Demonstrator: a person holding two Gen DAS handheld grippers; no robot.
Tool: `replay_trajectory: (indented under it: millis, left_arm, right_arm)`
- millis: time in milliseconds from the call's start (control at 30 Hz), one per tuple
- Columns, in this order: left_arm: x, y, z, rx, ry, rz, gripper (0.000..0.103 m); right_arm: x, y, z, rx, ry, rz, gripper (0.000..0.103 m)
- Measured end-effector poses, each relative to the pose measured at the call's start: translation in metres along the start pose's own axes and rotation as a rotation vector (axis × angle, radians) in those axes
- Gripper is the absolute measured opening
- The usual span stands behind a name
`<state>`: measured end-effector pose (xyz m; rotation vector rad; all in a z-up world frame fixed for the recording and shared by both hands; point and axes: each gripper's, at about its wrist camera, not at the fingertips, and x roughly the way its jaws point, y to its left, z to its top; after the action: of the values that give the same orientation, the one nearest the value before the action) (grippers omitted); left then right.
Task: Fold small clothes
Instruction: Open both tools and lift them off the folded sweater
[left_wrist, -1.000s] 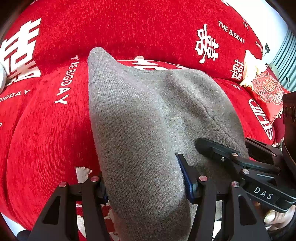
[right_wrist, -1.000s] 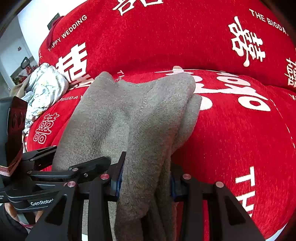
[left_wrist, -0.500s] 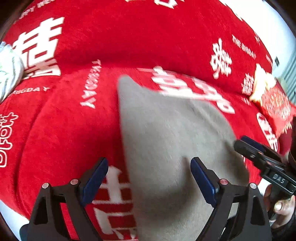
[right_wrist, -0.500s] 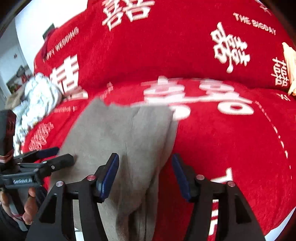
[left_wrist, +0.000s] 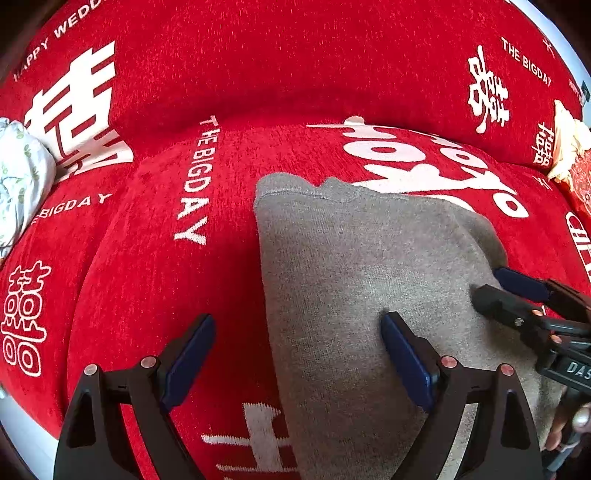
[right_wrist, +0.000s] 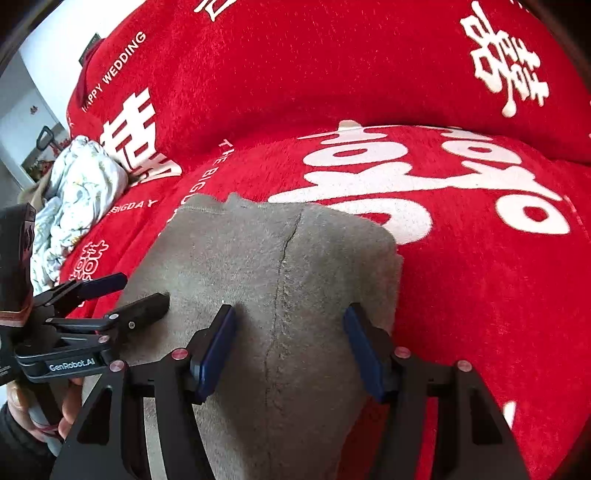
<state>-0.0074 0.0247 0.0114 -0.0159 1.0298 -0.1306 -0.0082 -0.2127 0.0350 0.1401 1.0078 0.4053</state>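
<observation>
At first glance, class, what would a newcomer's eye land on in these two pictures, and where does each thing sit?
First, the bright red cover with white lettering, filling both views. Next, the grey knitted garment lying flat in the middle of it, with both grippers over its near end: the left gripper straddles its left edge and the right gripper its right side, jaws open after just letting go. A pale flowered bundle sits at the far left.

A folded grey knit garment (left_wrist: 362, 280) lies flat on the red sofa cover (left_wrist: 147, 280) printed with white characters. The left tongs (left_wrist: 295, 354) have just been opening and stand wide, straddling the garment's left edge. The right tongs (left_wrist: 517, 295) reach in at the garment's right edge, seemingly parted.
</observation>
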Motion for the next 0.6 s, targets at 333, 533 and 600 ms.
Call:
replay_trajectory:
  millis: [333,533,600]
  left_arm:
    - [-0.061,-0.012,-0.051,0.041,-0.12,-0.01,0.092]
    - [-0.07,-0.013,-0.082,0.034,-0.123,-0.006,0.092]
    - [-0.082,-0.014,-0.092,0.035,-0.147,0.011,0.092]
  right_arm:
    - [-0.065,0.058,-0.066,-0.248,-0.109,0.039,0.075]
    - [-0.057,0.051,-0.105,-0.272,-0.094,0.013,0.074]
    - [-0.066,0.052,-0.114,-0.264,-0.098,-0.003,0.074]
